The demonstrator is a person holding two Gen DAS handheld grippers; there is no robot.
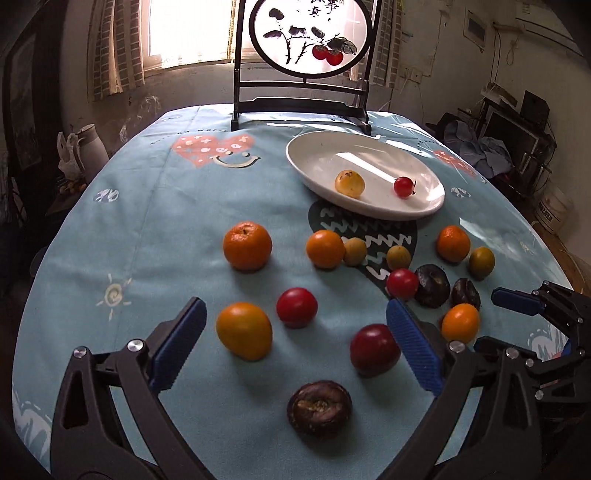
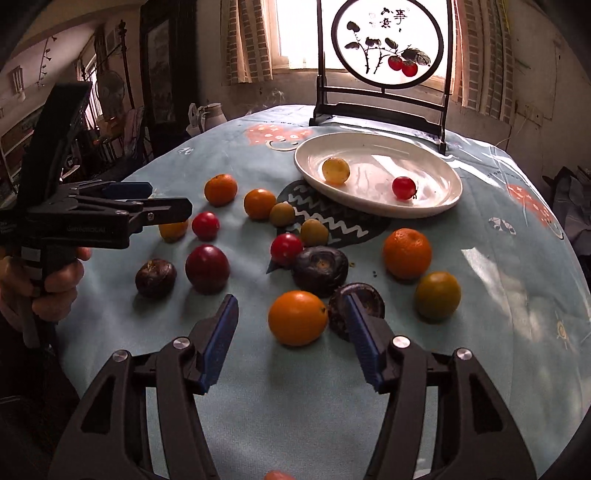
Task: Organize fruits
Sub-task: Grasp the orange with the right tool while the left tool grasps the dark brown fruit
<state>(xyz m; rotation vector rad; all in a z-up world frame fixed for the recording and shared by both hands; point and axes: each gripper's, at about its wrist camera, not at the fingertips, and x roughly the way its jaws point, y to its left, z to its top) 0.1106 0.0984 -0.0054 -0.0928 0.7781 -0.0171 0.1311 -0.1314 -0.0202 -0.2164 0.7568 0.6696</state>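
Note:
Several fruits lie loose on the blue tablecloth. A white oval plate (image 1: 325, 155) (image 2: 439, 206) at the back holds a yellow fruit (image 1: 349, 182) (image 2: 335, 170) and a small red one (image 1: 404, 187) (image 2: 403, 187). My left gripper (image 1: 295, 321) is open and empty above a yellow-orange fruit (image 1: 243, 330), a red tomato (image 1: 296, 307) and a dark red plum (image 1: 375, 350). My right gripper (image 2: 291, 299) is open and empty, with an orange fruit (image 2: 297, 317) between its fingers and a dark brown fruit (image 2: 365, 295) behind its right finger.
A dark brown fruit (image 1: 319, 407) lies near the front edge. Mandarins (image 1: 246, 245) (image 2: 406, 253), small green-yellow fruits (image 2: 437, 295) and more dark fruits (image 2: 320, 270) crowd the middle. A framed round painting (image 1: 312, 35) stands behind the plate. The other gripper shows at the right (image 1: 517, 299) and at the left (image 2: 147, 199).

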